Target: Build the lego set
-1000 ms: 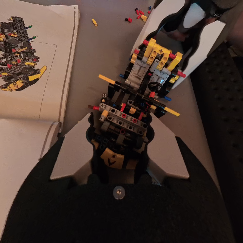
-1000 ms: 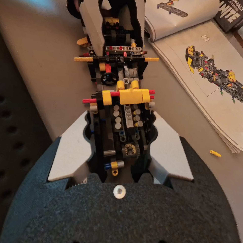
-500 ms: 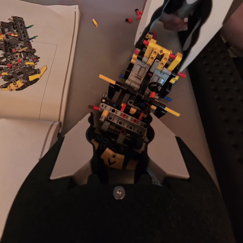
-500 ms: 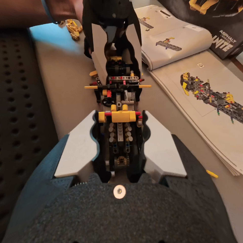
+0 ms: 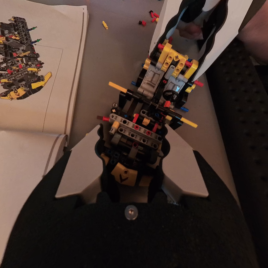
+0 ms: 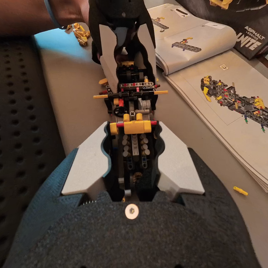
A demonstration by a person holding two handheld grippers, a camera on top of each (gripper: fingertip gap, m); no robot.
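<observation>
A black, grey and yellow lego car chassis [image 5: 152,104] lies on the grey table, with yellow axles sticking out at both sides. My left gripper [image 5: 132,127] is shut on its front end, by the yellow nose piece. My right gripper [image 6: 133,123] is closed on the rear end, its fingers touching the sides at the yellow block. In the left wrist view the right gripper [image 5: 173,66] comes in from the top right, tilted up. In the right wrist view the chassis [image 6: 133,101] runs away from me to the left gripper [image 6: 134,85].
An open instruction booklet [image 5: 43,72] lies left of the chassis and shows in the right wrist view [image 6: 217,101]. Small red and yellow pins [image 5: 152,16] lie beyond, with a yellow pin [image 6: 240,190] near the booklet. A dark perforated surface [image 5: 239,101] borders the table. The set's box [image 6: 246,29] stands behind.
My right gripper has slid back along the chassis to its rear end, tilted up and narrowed onto it. My left gripper and the chassis have stayed put.
</observation>
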